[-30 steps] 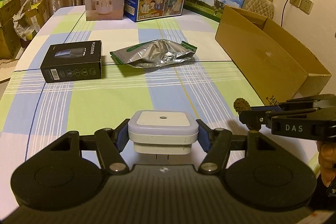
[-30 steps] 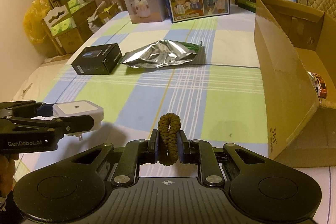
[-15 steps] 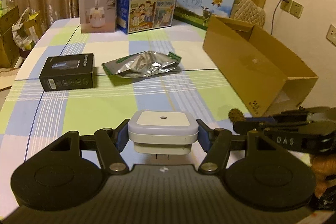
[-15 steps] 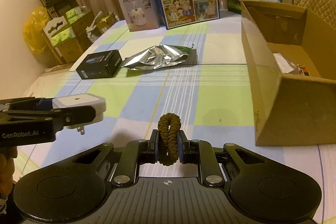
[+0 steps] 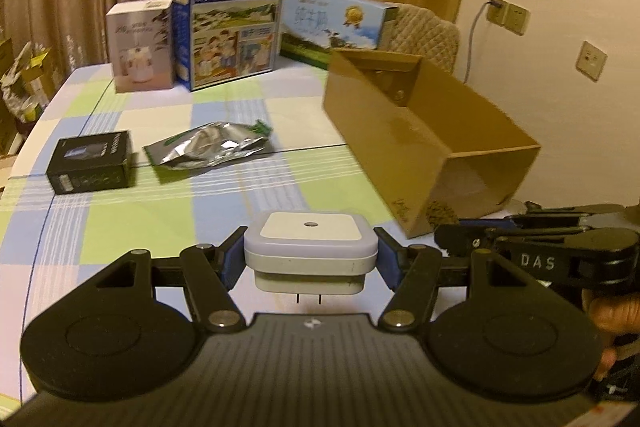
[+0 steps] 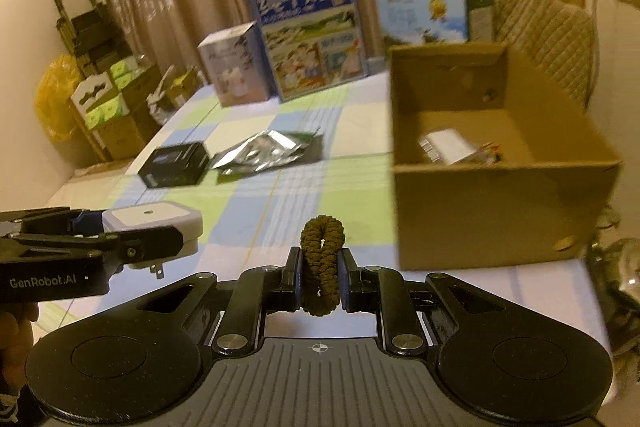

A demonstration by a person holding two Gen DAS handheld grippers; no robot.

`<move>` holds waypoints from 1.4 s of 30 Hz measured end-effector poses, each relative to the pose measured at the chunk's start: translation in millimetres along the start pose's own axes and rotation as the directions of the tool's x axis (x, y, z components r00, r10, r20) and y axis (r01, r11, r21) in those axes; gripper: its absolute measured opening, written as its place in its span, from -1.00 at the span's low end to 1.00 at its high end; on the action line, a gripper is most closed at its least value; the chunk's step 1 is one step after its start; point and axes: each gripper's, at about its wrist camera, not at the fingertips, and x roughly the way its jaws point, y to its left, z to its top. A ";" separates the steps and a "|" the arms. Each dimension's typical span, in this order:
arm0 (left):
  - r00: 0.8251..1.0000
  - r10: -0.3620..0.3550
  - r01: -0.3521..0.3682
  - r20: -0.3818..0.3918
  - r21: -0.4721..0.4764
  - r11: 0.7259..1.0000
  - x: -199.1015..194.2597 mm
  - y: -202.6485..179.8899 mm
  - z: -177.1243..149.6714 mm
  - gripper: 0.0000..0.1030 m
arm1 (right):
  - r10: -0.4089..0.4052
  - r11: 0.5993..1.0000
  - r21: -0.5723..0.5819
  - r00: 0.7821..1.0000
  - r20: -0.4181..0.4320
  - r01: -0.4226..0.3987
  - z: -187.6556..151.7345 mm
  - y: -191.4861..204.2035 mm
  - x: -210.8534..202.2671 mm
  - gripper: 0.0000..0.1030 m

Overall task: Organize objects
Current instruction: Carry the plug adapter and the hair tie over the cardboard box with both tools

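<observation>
My left gripper (image 5: pixel 311 259) is shut on a white square plug-in night light (image 5: pixel 311 241), held above the checked tablecloth; it also shows at the left of the right wrist view (image 6: pixel 154 223). My right gripper (image 6: pixel 320 273) is shut on a brown braided hair tie (image 6: pixel 322 259), held in front of an open cardboard box (image 6: pixel 492 211). The box (image 5: pixel 404 143) stands at the table's right side and holds a white packet (image 6: pixel 448 147) and other small items. A black box (image 5: pixel 91 161) and a silver foil pouch (image 5: pixel 212 145) lie on the table.
Two milk cartons (image 5: pixel 228 27) (image 5: pixel 336 21) and a white humidifier box (image 5: pixel 140 45) stand at the table's far edge. A padded chair (image 6: pixel 548 31) is behind the cardboard box. Stacked boxes and a yellow bag (image 6: pixel 56 103) sit on the floor at the left.
Both grippers have risen and moved right toward the cardboard box, each still holding its object. The inside of the box now shows in the right wrist view.
</observation>
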 end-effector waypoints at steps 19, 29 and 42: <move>0.993 -0.113 0.107 0.044 0.122 0.987 7.3 -98.6 59.3 0.17 | -0.124 0.992 0.016 0.989 0.080 0.123 32.2 -84.2 -67.8 -0.72; 0.989 -0.139 0.132 0.042 0.143 0.981 21.8 -124.3 79.9 0.17 | -0.146 0.989 -0.005 0.985 0.094 0.147 46.6 -105.8 -70.6 -0.72; 0.989 -0.146 0.141 0.032 0.142 0.980 59.1 -139.4 107.0 0.17 | -0.149 0.987 -0.043 0.985 0.086 0.153 74.8 -131.0 -49.5 -0.72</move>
